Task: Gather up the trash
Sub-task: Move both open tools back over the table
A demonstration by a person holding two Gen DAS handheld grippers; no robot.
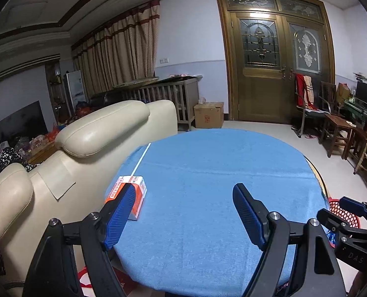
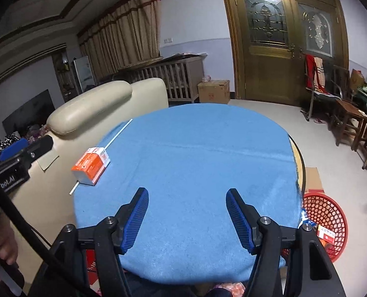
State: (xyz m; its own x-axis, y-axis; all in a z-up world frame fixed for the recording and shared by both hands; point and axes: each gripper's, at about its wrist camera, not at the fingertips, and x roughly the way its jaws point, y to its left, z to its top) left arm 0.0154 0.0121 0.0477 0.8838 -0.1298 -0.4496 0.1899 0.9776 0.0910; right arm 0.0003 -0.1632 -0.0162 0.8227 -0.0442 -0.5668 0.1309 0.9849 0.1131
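Now both claws hover empty over the round bench draped in blue towelling. The left claw stands wide apart, nothing between its pads; the right claw is apart too and holds nothing. An orange-and-white carton lies ahead and left of the right claw, and just beside the left claw's left finger, on a thin white stick. Off the bench edge, to the right of the right claw, sits a red mesh plastic basket that already holds some packaging. Judging by this, the step in hand is reaching for the next piece: the left claw should shift left, straddle the carton and close.
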